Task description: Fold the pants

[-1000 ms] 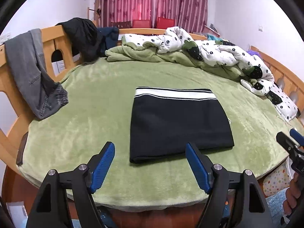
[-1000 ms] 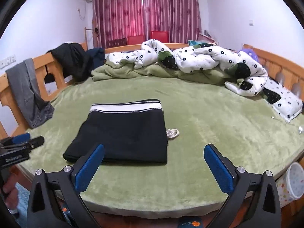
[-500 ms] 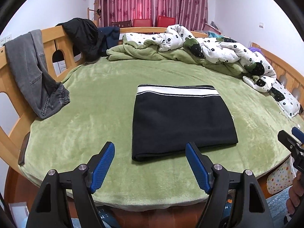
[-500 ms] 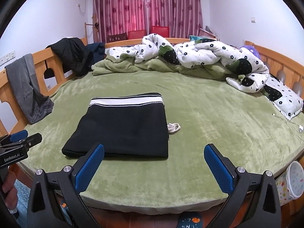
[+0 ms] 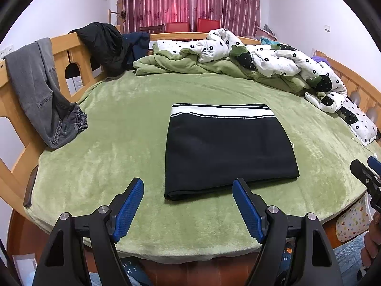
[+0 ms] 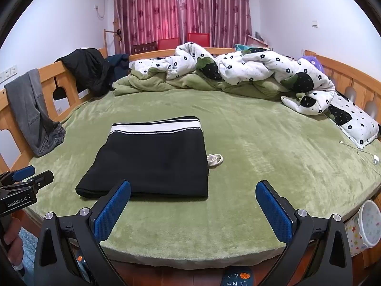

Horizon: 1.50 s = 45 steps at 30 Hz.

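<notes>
The black pants [image 5: 226, 150] lie folded into a neat rectangle on the green bed, with the white-striped waistband at the far edge. They also show in the right wrist view [image 6: 152, 162], with a white drawstring [image 6: 215, 159] sticking out at their right side. My left gripper [image 5: 188, 205] is open and empty, held back over the bed's near edge just short of the pants. My right gripper [image 6: 193, 205] is open and empty, to the right of the pants' near edge.
A rumpled white flowered quilt [image 5: 273, 57] and green blanket lie at the back. Grey jeans [image 5: 40, 90] and a black jacket [image 5: 104, 45] hang on the wooden rail at left. A charger cable [image 6: 366, 153] lies at the right edge. A starry bin [image 6: 368, 226] stands below.
Both grippers have drawn back and risen slightly from the bed, staying open. The folded pants have not moved.
</notes>
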Each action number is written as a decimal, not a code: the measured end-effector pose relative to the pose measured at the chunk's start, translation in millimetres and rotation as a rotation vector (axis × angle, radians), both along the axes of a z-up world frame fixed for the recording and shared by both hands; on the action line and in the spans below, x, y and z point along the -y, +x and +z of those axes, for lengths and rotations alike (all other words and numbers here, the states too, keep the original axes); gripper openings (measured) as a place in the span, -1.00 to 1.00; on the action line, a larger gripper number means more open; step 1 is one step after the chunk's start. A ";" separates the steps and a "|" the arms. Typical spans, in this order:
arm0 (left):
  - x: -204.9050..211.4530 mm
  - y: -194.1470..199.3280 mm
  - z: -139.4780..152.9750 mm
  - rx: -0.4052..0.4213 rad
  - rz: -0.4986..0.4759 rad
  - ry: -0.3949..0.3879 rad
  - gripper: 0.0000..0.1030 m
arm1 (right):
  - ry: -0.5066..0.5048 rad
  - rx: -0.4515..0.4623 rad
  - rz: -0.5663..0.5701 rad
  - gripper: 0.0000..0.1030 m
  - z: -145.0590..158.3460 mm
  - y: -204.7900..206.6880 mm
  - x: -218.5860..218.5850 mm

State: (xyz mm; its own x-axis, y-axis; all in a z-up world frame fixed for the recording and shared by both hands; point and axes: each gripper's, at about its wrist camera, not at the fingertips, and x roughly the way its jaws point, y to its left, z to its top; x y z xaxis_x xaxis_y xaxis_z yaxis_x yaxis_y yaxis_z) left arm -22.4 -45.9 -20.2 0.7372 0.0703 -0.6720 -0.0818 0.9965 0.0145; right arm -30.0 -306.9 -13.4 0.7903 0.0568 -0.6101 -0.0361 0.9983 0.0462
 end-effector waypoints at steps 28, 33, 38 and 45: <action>-2.6 -2.3 2.0 0.003 0.009 -0.002 0.47 | 0.003 -0.016 -0.010 1.00 -4.1 4.3 8.0; -4.8 -2.4 2.5 0.006 0.008 -0.005 0.47 | 0.001 -0.017 -0.010 1.00 -4.3 4.8 8.7; -1.8 -3.9 2.7 0.005 0.012 -0.007 0.47 | 0.000 -0.019 -0.015 1.00 -4.5 4.3 8.0; -1.7 -4.3 2.7 0.007 0.012 -0.006 0.47 | 0.000 -0.018 -0.018 1.00 -4.8 3.4 7.5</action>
